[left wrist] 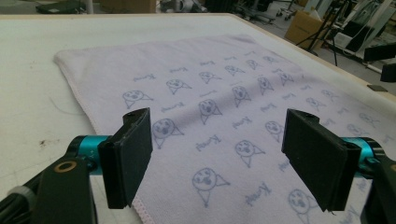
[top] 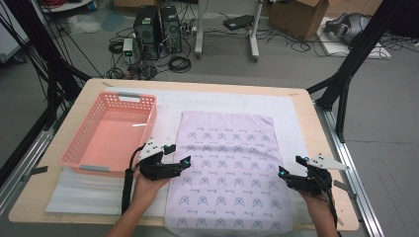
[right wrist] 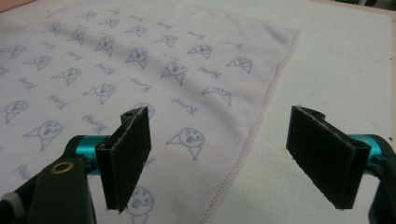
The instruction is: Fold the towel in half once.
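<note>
A pale lilac towel (top: 227, 168) printed with small cat faces lies flat on the white mat, its near end hanging over the table's front edge. My left gripper (top: 180, 157) hovers at the towel's left edge, jaws wide apart with nothing between them; in the left gripper view the towel (left wrist: 224, 93) spreads beyond my left gripper (left wrist: 224, 158). At the towel's right edge my right gripper (top: 290, 167) is open too. The right gripper view has the towel's stitched edge (right wrist: 252, 135) running between the jaws of my right gripper (right wrist: 224, 158), untouched.
A pink plastic basket (top: 84, 143), with nothing in it, stands at the table's left, close to my left hand. A white mat (top: 237, 101) covers the wooden table (top: 316, 128). Computers, cables and boxes sit on the floor beyond.
</note>
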`<act>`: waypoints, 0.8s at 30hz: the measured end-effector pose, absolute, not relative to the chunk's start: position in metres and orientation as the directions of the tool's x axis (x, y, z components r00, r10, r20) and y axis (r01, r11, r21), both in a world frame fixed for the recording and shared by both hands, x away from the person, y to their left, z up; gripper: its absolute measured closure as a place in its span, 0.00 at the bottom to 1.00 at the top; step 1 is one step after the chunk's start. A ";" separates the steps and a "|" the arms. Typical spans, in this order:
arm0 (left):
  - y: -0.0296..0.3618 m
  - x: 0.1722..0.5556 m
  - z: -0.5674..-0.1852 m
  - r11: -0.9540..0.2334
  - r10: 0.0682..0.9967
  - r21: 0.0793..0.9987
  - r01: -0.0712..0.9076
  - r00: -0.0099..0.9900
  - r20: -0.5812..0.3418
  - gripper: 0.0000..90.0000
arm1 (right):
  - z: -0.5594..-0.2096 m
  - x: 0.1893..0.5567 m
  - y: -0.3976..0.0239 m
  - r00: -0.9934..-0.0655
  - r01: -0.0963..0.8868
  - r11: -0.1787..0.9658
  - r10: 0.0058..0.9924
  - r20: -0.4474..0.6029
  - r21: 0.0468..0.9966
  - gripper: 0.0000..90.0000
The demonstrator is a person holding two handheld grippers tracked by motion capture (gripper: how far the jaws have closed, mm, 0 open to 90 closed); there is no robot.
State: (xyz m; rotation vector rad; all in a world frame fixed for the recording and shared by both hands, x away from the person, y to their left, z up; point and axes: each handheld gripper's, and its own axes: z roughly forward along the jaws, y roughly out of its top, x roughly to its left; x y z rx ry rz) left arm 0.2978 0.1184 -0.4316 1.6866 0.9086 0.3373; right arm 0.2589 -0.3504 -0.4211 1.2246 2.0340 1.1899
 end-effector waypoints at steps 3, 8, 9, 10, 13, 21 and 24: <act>0.120 0.303 -0.432 -0.052 0.717 0.908 0.415 0.649 -0.255 0.28 | -0.423 0.263 -0.353 -0.477 0.469 0.214 0.878 0.042 0.857 0.23; 0.117 0.314 -0.431 -0.030 0.714 0.894 0.447 0.636 -0.294 0.31 | -0.428 0.274 -0.351 -0.470 0.502 0.199 0.880 0.072 0.842 0.23; 0.117 0.316 -0.432 -0.025 0.717 0.895 0.445 0.632 -0.294 0.32 | -0.429 0.276 -0.351 -0.472 0.505 0.202 0.879 0.072 0.839 0.23; 0.116 0.318 -0.433 -0.026 0.724 0.893 0.450 0.624 -0.294 0.34 | -0.429 0.278 -0.350 -0.474 0.508 0.206 0.878 0.072 0.836 0.23; 0.111 0.328 -0.432 -0.051 0.736 0.878 0.475 0.613 -0.289 0.34 | -0.431 0.287 -0.348 -0.473 0.519 0.218 0.879 0.066 0.826 0.23; 0.104 0.367 -0.431 -0.033 0.774 0.843 0.537 0.547 -0.318 0.38 | -0.436 0.319 -0.349 -0.430 0.576 0.199 0.899 0.087 0.793 0.23; 0.102 0.379 -0.435 -0.053 0.796 0.834 0.549 0.527 -0.296 0.38 | -0.437 0.329 -0.350 -0.415 0.594 0.188 0.905 0.097 0.783 0.23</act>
